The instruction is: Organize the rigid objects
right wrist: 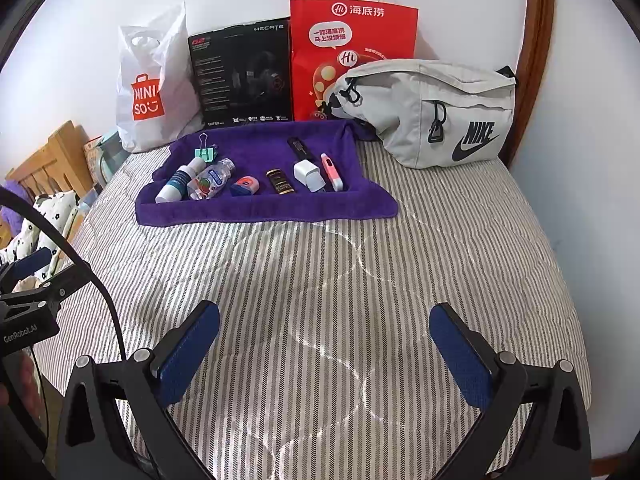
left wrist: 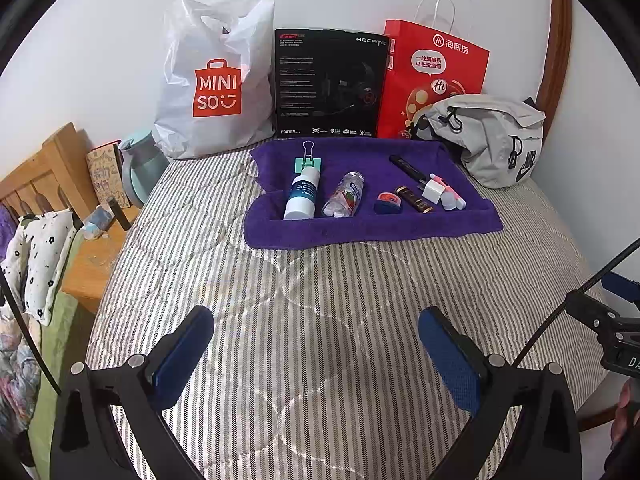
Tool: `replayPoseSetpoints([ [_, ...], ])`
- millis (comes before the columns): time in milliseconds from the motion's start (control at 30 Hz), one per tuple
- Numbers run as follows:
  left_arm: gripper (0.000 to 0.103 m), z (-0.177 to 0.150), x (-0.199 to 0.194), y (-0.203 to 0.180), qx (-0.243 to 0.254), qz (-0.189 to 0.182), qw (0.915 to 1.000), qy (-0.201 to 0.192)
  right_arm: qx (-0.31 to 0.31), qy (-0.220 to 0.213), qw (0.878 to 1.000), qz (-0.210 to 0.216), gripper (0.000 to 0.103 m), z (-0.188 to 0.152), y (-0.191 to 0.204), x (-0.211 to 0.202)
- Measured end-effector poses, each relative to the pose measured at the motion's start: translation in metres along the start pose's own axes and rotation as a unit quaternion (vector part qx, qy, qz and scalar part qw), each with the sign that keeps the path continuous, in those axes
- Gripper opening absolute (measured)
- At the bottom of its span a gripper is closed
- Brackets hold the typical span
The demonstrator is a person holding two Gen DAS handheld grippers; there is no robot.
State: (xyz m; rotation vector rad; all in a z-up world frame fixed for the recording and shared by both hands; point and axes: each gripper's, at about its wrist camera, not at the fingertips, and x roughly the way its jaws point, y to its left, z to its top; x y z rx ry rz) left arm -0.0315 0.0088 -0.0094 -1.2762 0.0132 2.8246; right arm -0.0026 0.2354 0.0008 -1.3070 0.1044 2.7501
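both grippers hung low over striped quilt, nothing held. left gripper jaws wide apart; right gripper jaws wide apart too. small items sat on purple towel, well ahead of both jaws: white bottle, clear bottle, binder clip, white charger, pink marker. grey pouch ahead-right of right jaws, likely destination. advice: approach one item square, jaws straddling short axis, avoid pinching towel.
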Motion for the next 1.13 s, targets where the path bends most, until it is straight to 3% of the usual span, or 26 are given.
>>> replayPoseSetpoints([
  [1133,0.103,0.0056,-0.0002,-0.0045,0.005,0.0,0.9999,-0.013,0.002,0.01,1.0,0.001,0.103,-0.0012,-0.0025,0.0073],
])
